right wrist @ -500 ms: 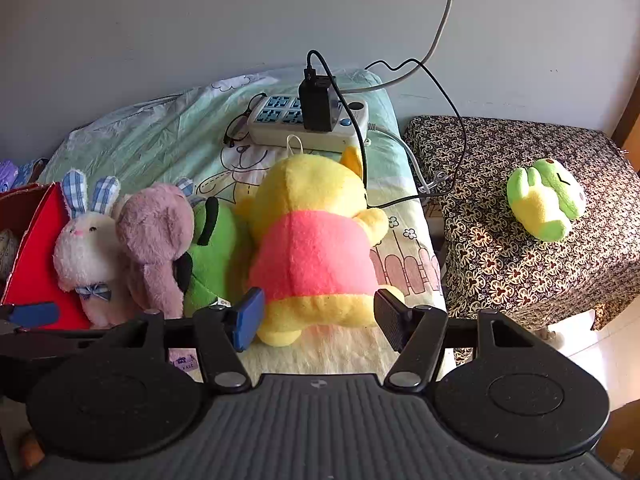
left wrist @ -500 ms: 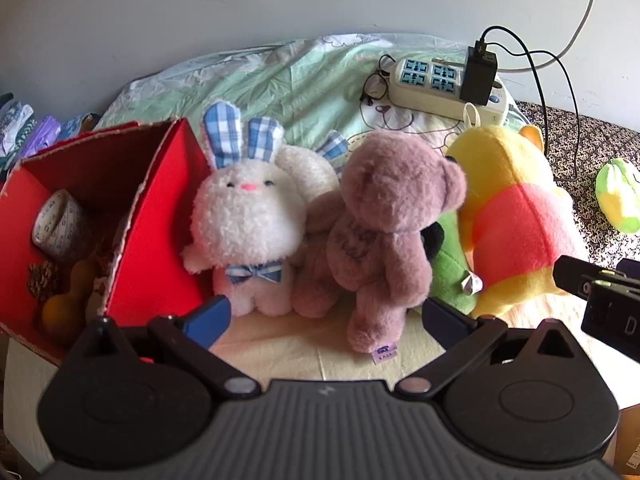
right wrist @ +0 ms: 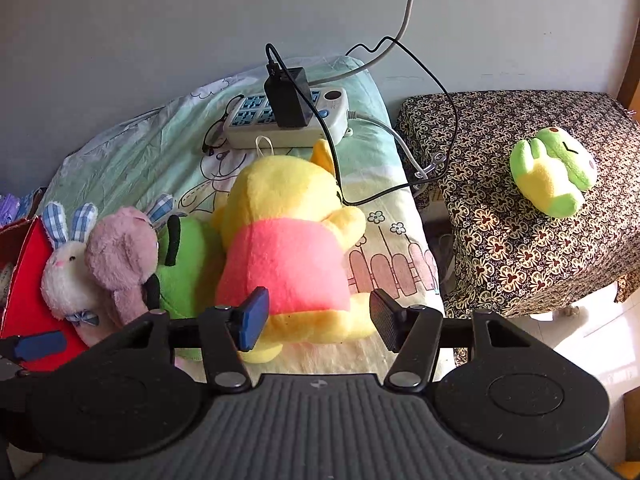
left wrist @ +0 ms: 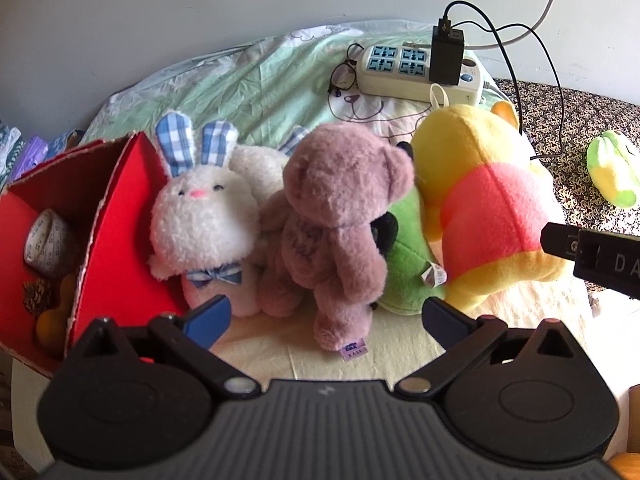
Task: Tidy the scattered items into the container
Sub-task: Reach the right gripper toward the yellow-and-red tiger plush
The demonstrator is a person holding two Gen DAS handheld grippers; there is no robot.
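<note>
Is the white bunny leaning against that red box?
Touching. In the left wrist view the white bunny presses its side against the red box, no gap showing.

left tongs (left wrist: 326, 318): tilted steeply down, jaws spread wide, nothing between the pads | right tongs (right wrist: 318, 320): tilted steeply down, jaws partly apart, pads clear of any grip | left tongs' blue pad at 9 o'clock in the right wrist view

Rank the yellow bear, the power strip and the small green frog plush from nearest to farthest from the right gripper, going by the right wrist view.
1. Yellow bear plush: directly ahead of the right gripper, its lower body between the open jaws.
2. Power strip: behind the bear, on the bedsheet near the wall.
3. Green frog plush: far right, on the patterned stool.
</note>
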